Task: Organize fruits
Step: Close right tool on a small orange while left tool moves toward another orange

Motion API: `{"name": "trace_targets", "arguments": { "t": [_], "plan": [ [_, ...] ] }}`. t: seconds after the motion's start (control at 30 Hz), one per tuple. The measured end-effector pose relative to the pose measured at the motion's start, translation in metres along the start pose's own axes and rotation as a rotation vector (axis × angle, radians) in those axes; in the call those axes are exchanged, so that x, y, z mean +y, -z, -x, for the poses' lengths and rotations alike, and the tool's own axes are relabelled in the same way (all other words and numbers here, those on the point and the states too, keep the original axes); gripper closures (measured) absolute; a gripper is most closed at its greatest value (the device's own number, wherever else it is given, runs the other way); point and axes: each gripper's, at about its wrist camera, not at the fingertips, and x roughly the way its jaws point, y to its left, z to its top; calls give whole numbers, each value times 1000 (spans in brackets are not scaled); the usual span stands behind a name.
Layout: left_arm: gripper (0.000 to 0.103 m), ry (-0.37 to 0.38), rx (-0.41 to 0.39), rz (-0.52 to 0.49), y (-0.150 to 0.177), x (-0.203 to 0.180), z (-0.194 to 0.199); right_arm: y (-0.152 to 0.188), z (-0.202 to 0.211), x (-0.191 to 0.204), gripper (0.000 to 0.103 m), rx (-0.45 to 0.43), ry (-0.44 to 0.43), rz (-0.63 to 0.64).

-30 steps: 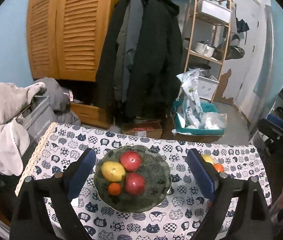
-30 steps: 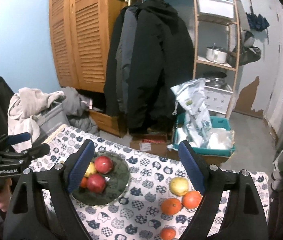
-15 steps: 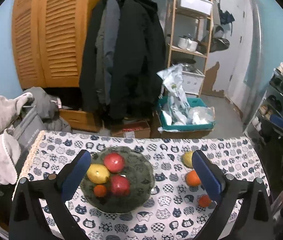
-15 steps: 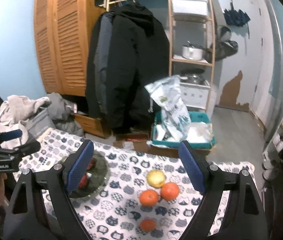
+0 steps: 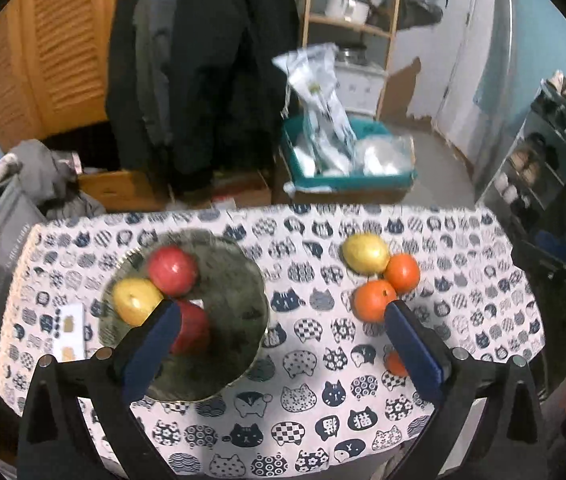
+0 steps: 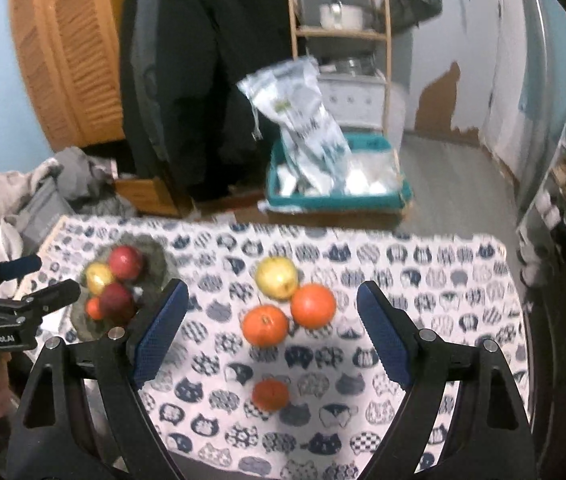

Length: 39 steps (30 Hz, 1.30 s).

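A dark green plate (image 5: 235,320) (image 6: 159,264) on the cat-print tablecloth holds two red apples (image 5: 173,270), a yellow fruit (image 5: 135,300) and a small orange (image 6: 93,308). To its right lie a yellow pear (image 5: 365,252) (image 6: 276,278), two oranges (image 5: 375,300) (image 6: 313,306) and a small tangerine (image 6: 270,394). My left gripper (image 5: 279,344) is open and empty above the table between plate and loose fruit. My right gripper (image 6: 269,330) is open and empty, with the two oranges between its fingers in view.
The tablecloth (image 5: 323,400) covers a small table. A white card (image 5: 69,332) lies left of the plate. Behind the table are hanging coats (image 5: 203,60), a teal bin with bags (image 5: 347,160), a shelf rack and a laundry pile (image 5: 3,200).
Both grippers have swung right and tilted down toward the table. The loose fruits now sit larger and more central; the plate has shifted left in both views.
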Motion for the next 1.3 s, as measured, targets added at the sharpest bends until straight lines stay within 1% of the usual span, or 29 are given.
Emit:
{"name": "trace_targets", "arguments": {
  "t": [0.07, 0.17, 0.27, 0.33, 0.43, 0.57, 0.7, 0.9, 1.0, 1.13, 1.2, 1.27, 1.3],
  "plan": [
    [1, -6, 53, -5, 8, -3, -17, 7, -12, -4, 17, 43, -8, -12],
    [1, -8, 113, -22, 19, -9, -39, 20, -31, -8, 17, 108, 9, -14],
    [1, -10, 144, -57, 28, -18, -51, 34, -50, -9, 17, 172, 22, -10],
    [1, 0, 163, -65, 34, -21, -59, 43, -60, -9, 17, 206, 8, -17],
    [1, -15, 197, -85, 43, -24, -74, 57, -75, -9, 17, 264, -8, -23],
    [1, -21, 260, -82, 55, -24, -91, 77, -96, -9, 18, 343, -12, -15],
    [1, -19, 296, -88, 64, -25, -100, 93, -116, -7, 18, 417, -25, -16],
    [1, -27, 331, -90, 72, -25, -110, 109, -138, -5, 22, 484, -42, -12],
    [1, -29, 336, -92, 73, -25, -112, 116, -147, -6, 25, 513, -59, -36],
    [1, -29, 335, -93, 73, -25, -113, 126, -160, -6, 32, 550, -78, -53],
    [1, -26, 334, -91, 72, -26, -115, 129, -164, -4, 39, 558, -80, -47],
    [1, -25, 329, -93, 70, -28, -115, 132, -168, -3, 50, 561, -75, -39],
    [1, -26, 328, -94, 69, -28, -116, 131, -167, -3, 52, 558, -80, -36]
  ]
}}
